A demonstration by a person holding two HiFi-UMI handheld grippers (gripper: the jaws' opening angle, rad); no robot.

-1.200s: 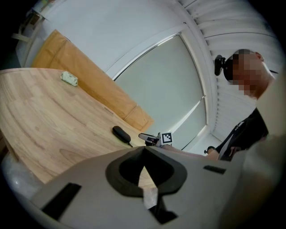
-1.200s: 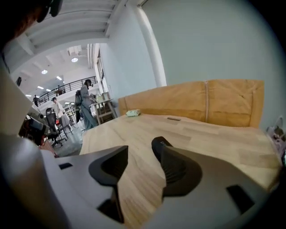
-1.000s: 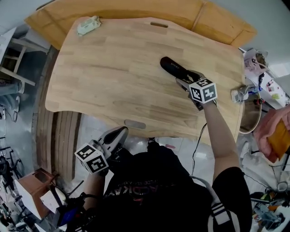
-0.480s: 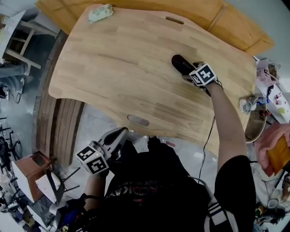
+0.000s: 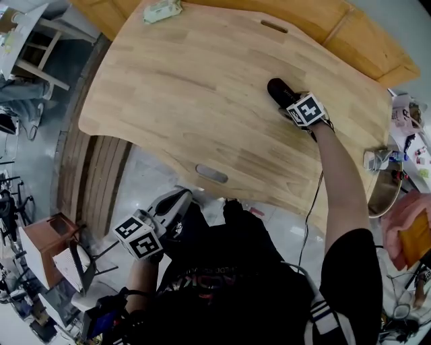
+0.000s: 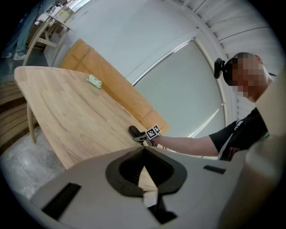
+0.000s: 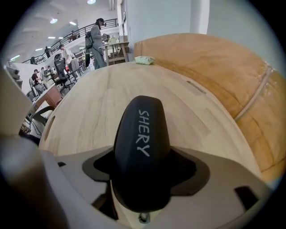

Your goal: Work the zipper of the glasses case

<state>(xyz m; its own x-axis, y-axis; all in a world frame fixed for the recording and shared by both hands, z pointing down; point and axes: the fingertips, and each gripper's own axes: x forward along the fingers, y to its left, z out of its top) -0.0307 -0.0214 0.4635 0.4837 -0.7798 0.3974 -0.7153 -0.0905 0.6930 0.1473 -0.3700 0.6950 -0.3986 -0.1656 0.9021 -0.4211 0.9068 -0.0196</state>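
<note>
A black glasses case (image 5: pixel 277 89) with white lettering lies on the wooden table (image 5: pixel 182 94), toward its far right. My right gripper (image 5: pixel 289 104) straddles the case's near end. In the right gripper view the case (image 7: pixel 142 129) fills the gap of the right gripper (image 7: pixel 143 172), its sides against both pads while the jaws are closing on it. The zipper is hidden from view. My left gripper (image 5: pixel 176 201) hangs shut and empty below the table's near edge, by the person's body. From the left gripper (image 6: pixel 145 179) view, the case (image 6: pixel 133 130) shows far off.
A small green-and-white object (image 5: pixel 161 9) lies at the table's far left corner. A second wooden board (image 5: pixel 350 37) stands behind the table. Cluttered items (image 5: pixel 404 128) sit off the right edge. People (image 7: pixel 96 38) and desks fill the room beyond.
My right gripper has slid farther along the case, from its near tip to over its body. The left gripper has stayed where it was.
</note>
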